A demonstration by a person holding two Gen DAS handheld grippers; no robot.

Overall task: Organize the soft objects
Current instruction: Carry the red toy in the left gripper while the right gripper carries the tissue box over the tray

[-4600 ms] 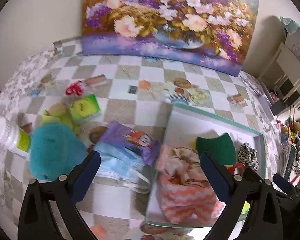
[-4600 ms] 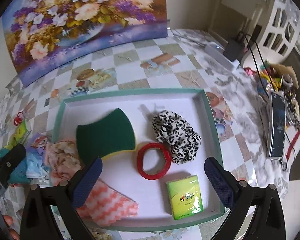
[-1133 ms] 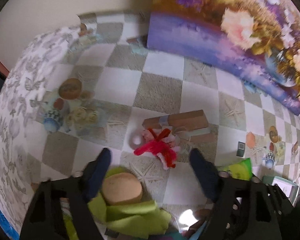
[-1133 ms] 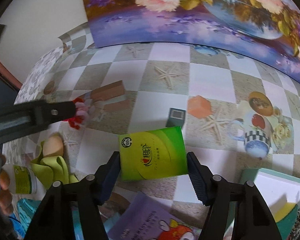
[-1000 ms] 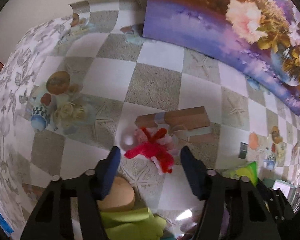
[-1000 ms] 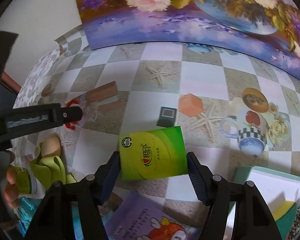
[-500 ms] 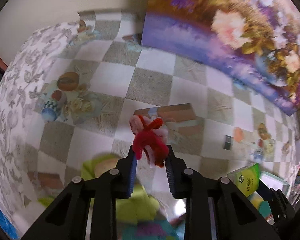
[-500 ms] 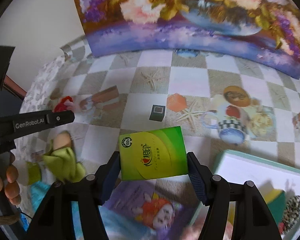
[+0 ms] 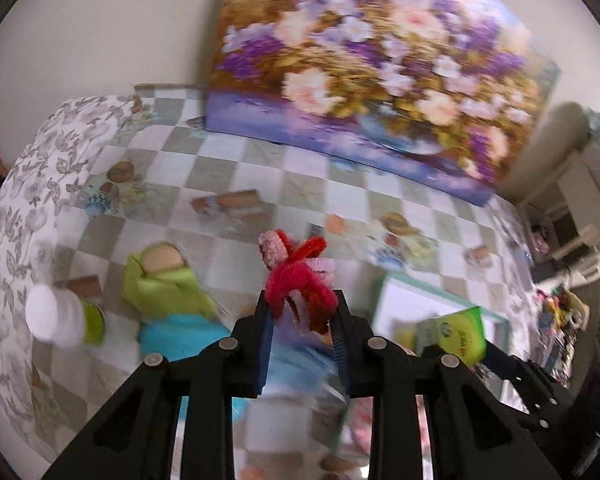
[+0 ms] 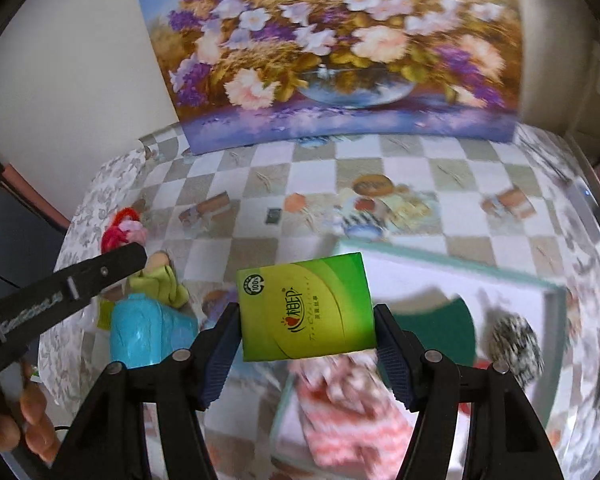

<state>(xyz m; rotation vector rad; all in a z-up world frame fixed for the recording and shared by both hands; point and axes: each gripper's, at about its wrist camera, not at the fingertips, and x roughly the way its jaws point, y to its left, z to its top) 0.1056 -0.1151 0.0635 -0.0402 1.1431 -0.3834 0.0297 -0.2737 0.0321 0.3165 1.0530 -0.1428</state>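
Observation:
My left gripper (image 9: 302,312) is shut on a red and pink fuzzy pipe-cleaner bundle (image 9: 298,276), lifted above the checkered table. In the right wrist view the same bundle (image 10: 122,230) shows at the tip of the left gripper's black arm. My right gripper (image 10: 306,320) is shut on a green tissue pack (image 10: 306,308), held in the air near the teal-rimmed white tray (image 10: 440,266); the pack (image 9: 462,336) also appears at the right of the left wrist view. The tray holds a green sponge (image 10: 444,328), a leopard-print scrunchie (image 10: 514,340) and a pink zigzag cloth (image 10: 352,416).
A teal cloth (image 9: 180,338), a lime-green cloth over a tan round object (image 9: 162,280) and a white bottle with a green label (image 9: 58,318) lie on the table's left. A large flower painting (image 10: 332,52) leans on the back wall. A person's fingers (image 10: 32,424) hold the left tool.
The left gripper closed on the pipe-cleaner bundle and lifted it off the table, moving right toward the tray. The right gripper rose with the tissue pack and moved toward the tray too.

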